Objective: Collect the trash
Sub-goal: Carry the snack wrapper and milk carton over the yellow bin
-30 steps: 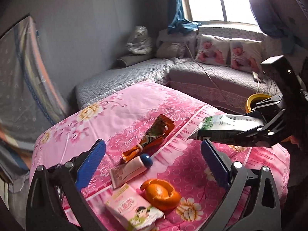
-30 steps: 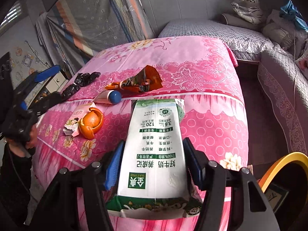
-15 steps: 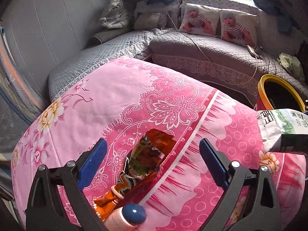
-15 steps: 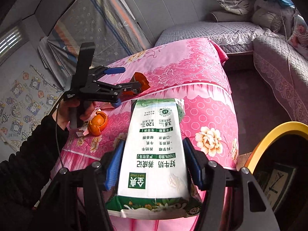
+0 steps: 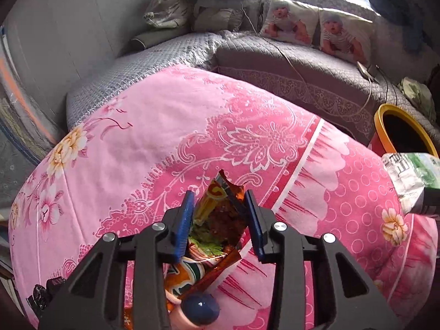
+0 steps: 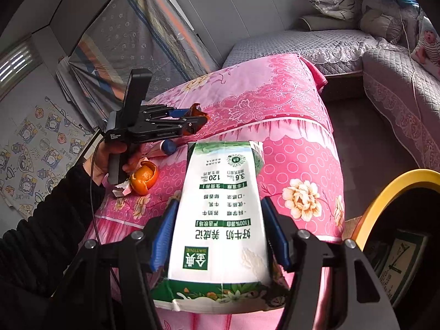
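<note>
A table covered by a pink flowered cloth (image 5: 170,126) fills the middle of both views, with a grey quilted sofa (image 5: 288,63) beyond its far edge. Off the table's right edge stands a round bin with a yellow rim (image 5: 385,115), its inside dark.

The right gripper (image 6: 220,236) is clamped on a white and green milk carton (image 6: 222,220), blue pads pressing both long sides; it is held in the air beside the table's right edge, near the bin.

The left gripper (image 5: 220,220), held in a hand (image 6: 110,162) with a black sleeve, has its jaws closing on a crumpled orange and red snack wrapper (image 5: 220,214), and the blue pads touch its two sides. The wrapper lies near the table's front edge, roughly midway along it.

Just behind it lies a pale tube with a dark blue round cap (image 5: 200,308). An orange peel (image 6: 143,177) rests at the front left corner, touching a small pink and white carton (image 6: 121,191).
</note>
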Tool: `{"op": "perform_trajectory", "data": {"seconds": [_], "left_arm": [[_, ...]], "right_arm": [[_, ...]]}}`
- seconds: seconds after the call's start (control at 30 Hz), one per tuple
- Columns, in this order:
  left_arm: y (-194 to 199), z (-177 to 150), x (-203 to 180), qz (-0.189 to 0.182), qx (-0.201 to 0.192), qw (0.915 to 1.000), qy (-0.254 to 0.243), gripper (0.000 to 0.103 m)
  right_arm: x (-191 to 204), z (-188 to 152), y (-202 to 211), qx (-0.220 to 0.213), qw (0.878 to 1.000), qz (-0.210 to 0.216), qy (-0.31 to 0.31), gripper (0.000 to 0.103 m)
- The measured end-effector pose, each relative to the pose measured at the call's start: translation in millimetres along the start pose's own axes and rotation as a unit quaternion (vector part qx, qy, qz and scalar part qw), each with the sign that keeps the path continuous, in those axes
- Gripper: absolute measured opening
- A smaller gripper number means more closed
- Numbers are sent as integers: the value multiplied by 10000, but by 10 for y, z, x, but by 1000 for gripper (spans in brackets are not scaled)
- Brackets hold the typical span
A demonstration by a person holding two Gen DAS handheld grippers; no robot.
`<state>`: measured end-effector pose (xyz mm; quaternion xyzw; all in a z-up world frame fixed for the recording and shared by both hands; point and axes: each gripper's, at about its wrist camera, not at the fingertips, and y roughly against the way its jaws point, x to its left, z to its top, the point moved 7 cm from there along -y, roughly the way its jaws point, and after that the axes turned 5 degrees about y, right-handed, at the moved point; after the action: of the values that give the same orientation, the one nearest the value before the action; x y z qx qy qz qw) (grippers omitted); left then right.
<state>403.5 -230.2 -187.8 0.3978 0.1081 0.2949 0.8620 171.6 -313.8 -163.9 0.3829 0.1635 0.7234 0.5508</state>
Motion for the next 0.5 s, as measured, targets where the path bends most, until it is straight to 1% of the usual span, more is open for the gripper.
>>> {"op": "perform_trajectory", "data": {"seconds": [0.07, 0.13, 0.2, 0.27, 0.37, 0.43, 0.5], "left_arm": [[204, 44, 13, -62, -261, 9995, 185, 35], [443, 88, 15, 42, -567, 9978, 353, 35], [720, 112, -5, 175, -892, 9942, 578, 35], [1012, 105, -77, 226, -1186, 9893, 822, 35], [1405, 45, -230, 467, -1530, 9811, 1088, 35], [1619, -21, -328, 726, -1660, 9741, 1357, 35], [1799, -100, -443, 810, -1726, 9676, 1653, 35]], "right_arm": [[45, 5, -3, -5, 10000, 12, 46, 57], [110, 7, 9, -17, 9999, 51, 98, 57], [182, 5, 24, -30, 9998, 62, 176, 57], [251, -1, 25, -16, 9997, 79, 233, 57], [340, -18, 15, 2, 9995, 133, 291, 57], [378, -28, 3, 23, 9994, 197, 280, 57], [394, -37, -6, 42, 9994, 243, 240, 57]]}}
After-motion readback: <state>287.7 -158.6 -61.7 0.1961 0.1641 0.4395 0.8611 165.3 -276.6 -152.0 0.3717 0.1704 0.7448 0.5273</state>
